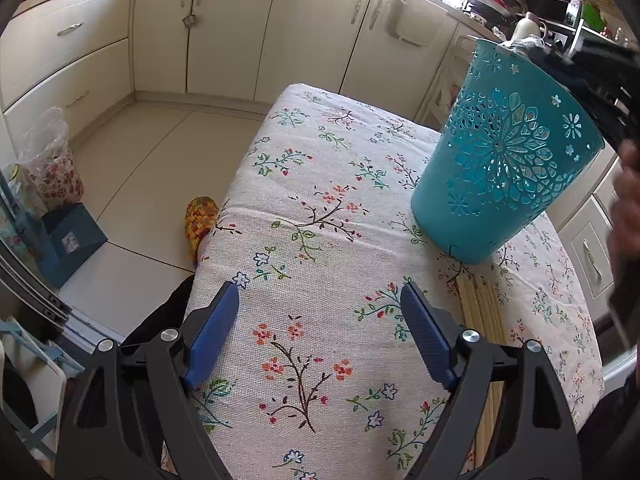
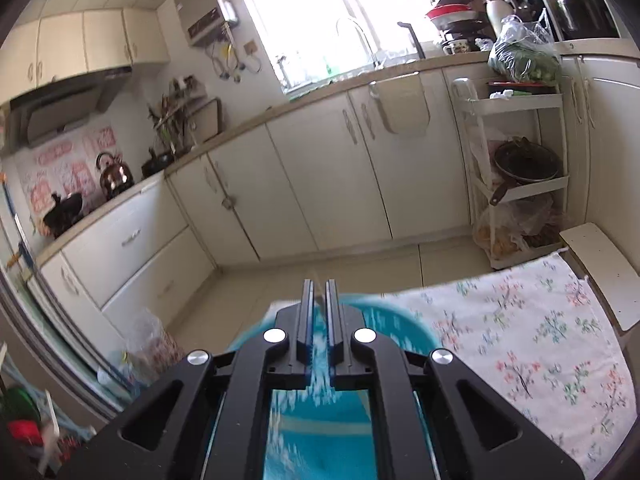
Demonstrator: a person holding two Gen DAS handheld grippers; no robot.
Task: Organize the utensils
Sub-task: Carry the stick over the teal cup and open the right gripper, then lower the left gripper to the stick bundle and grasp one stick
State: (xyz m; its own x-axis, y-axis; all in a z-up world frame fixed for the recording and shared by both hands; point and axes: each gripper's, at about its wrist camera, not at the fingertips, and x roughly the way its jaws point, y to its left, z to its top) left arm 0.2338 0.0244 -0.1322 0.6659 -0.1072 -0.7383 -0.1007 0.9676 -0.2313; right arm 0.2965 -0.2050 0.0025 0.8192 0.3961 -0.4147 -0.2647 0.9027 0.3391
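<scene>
A teal perforated basket (image 1: 508, 160) stands tilted on the floral tablecloth (image 1: 320, 208) at the right. Several wooden chopsticks (image 1: 482, 312) lie on the cloth just in front of it. My left gripper (image 1: 320, 300) is open and empty, low over the cloth, left of the chopsticks. My right gripper (image 2: 319, 292) is over the basket (image 2: 400, 328), its fingers nearly shut with a thin pale stick, seemingly a chopstick (image 2: 317, 280), between the tips. In the left wrist view the right gripper (image 1: 600, 80) shows only as a dark body above the basket rim.
The table's left edge (image 1: 224, 216) drops to a tiled floor (image 1: 152, 152). A foot in a patterned slipper (image 1: 200, 220) is beside it. Cream cabinets (image 2: 320, 184) line the far wall. A white shelf rack (image 2: 520, 168) and a stool (image 2: 600, 272) stand beyond the table.
</scene>
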